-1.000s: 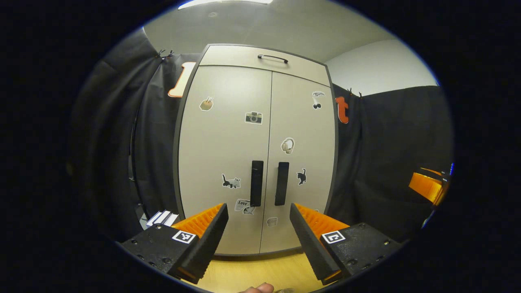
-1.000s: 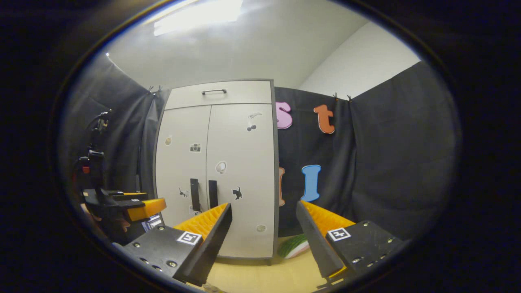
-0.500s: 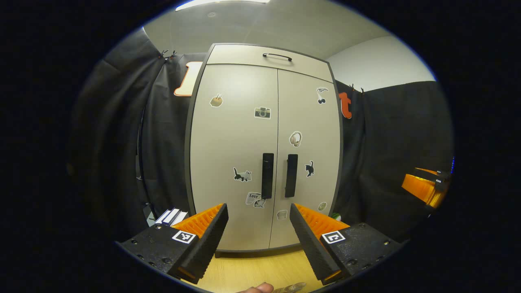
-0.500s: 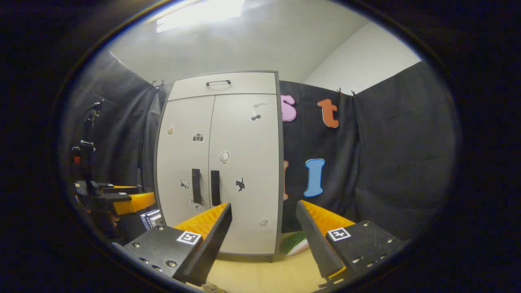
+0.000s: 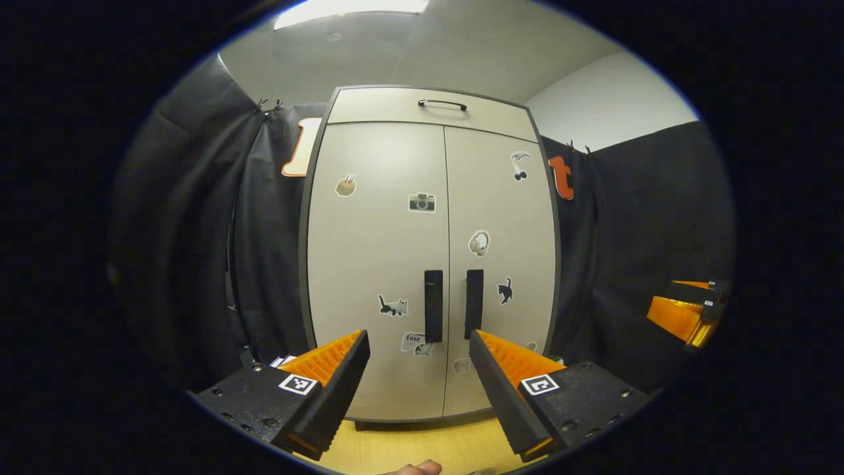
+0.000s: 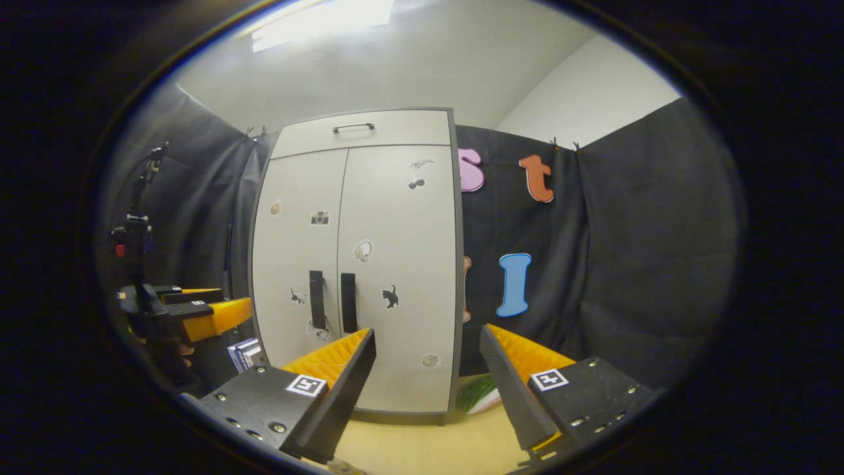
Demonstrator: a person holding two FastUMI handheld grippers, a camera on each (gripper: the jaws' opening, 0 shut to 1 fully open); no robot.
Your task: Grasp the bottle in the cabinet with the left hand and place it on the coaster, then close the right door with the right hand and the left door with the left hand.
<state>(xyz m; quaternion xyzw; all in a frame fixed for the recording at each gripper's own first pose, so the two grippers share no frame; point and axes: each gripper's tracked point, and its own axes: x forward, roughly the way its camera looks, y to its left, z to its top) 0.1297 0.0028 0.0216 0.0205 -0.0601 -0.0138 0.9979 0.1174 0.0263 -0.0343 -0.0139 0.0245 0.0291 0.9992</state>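
A pale grey cabinet (image 5: 432,264) stands straight ahead in the left gripper view, both doors shut, so its inside is hidden. Two dark vertical handles (image 5: 433,305) sit side by side at the doors' meeting edge. My left gripper (image 5: 419,369) is open and holds nothing, a short way in front of the doors and below the handles. In the right gripper view the cabinet (image 6: 356,264) lies left of centre. My right gripper (image 6: 428,369) is open too, in front of the cabinet's right corner. The left gripper (image 6: 198,316) shows at the far left there.
A light wooden tabletop (image 6: 422,448) runs under the cabinet. A green and white object (image 6: 481,396) lies right of the cabinet's foot, and a stack of books (image 6: 244,353) lies to its left. A stand with a small device (image 6: 135,231) rises at the far left.
The cabinet has slid right and then lower in the left gripper view, and slightly higher in the right gripper view. Both grippers stay open and both doors stay shut.
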